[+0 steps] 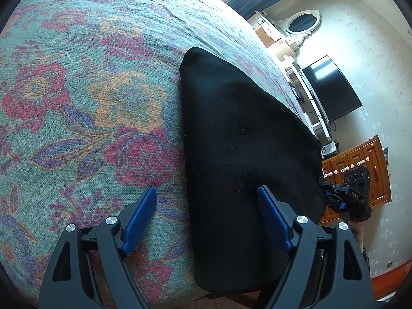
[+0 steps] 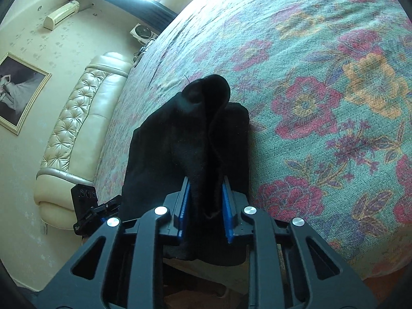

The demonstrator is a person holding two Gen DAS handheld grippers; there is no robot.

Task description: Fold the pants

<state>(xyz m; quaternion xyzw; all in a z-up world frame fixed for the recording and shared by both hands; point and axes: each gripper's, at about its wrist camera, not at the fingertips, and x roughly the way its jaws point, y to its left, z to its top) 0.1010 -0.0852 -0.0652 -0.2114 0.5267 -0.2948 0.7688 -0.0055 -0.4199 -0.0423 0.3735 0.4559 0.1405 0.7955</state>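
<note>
Black pants (image 1: pixel 244 154) lie folded in a long strip on the floral bedspread (image 1: pixel 90 90), near the bed's edge. My left gripper (image 1: pixel 208 200) is open above them; its right blue pad (image 1: pixel 273 219) hovers over the fabric and its left pad (image 1: pixel 140 219) over the bedspread. My right gripper (image 2: pixel 204 193) is shut on a bunched fold of the pants (image 2: pixel 195 134), which rises in a ridge ahead of the fingers. The right gripper also shows in the left wrist view (image 1: pixel 345 195) at the pants' far edge.
The bedspread (image 2: pixel 322 103) spreads wide to one side of the pants. Beyond the bed's edge stand a padded cream headboard (image 2: pixel 77 118), a television (image 1: pixel 332 87), a wooden dresser (image 1: pixel 360 170) and a mirror (image 1: pixel 302 23).
</note>
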